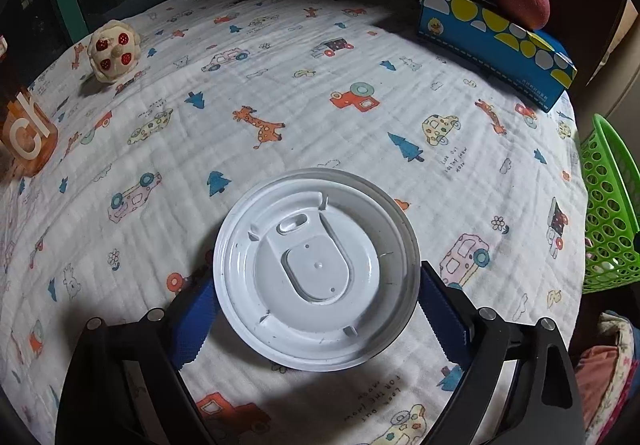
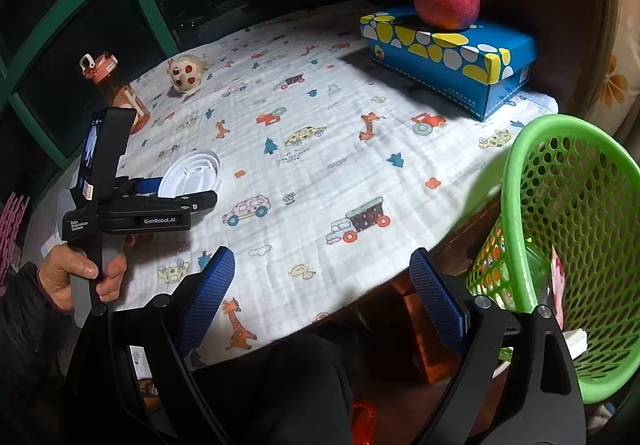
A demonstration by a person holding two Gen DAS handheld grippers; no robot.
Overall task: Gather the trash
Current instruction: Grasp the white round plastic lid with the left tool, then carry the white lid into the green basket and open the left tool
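The lid [image 1: 316, 269], a round white plastic cup lid, is between the fingers of the left gripper [image 1: 316, 305], tilted up off the surface [image 1: 280, 85] with its hollow underside facing the camera and its far edge higher. Being round, it has no long axis; its drink slot points away, toward the far side. The blue pads sit against its left and right edges, so the fingers grip the lid. The right gripper [image 2: 320, 297] hangs over the near edge of the surface, fingers spread with nothing between them. The green basket [image 2: 568, 245] stands just beside it, on the right. A hand [image 2: 80, 277] holds the left gripper's handle.
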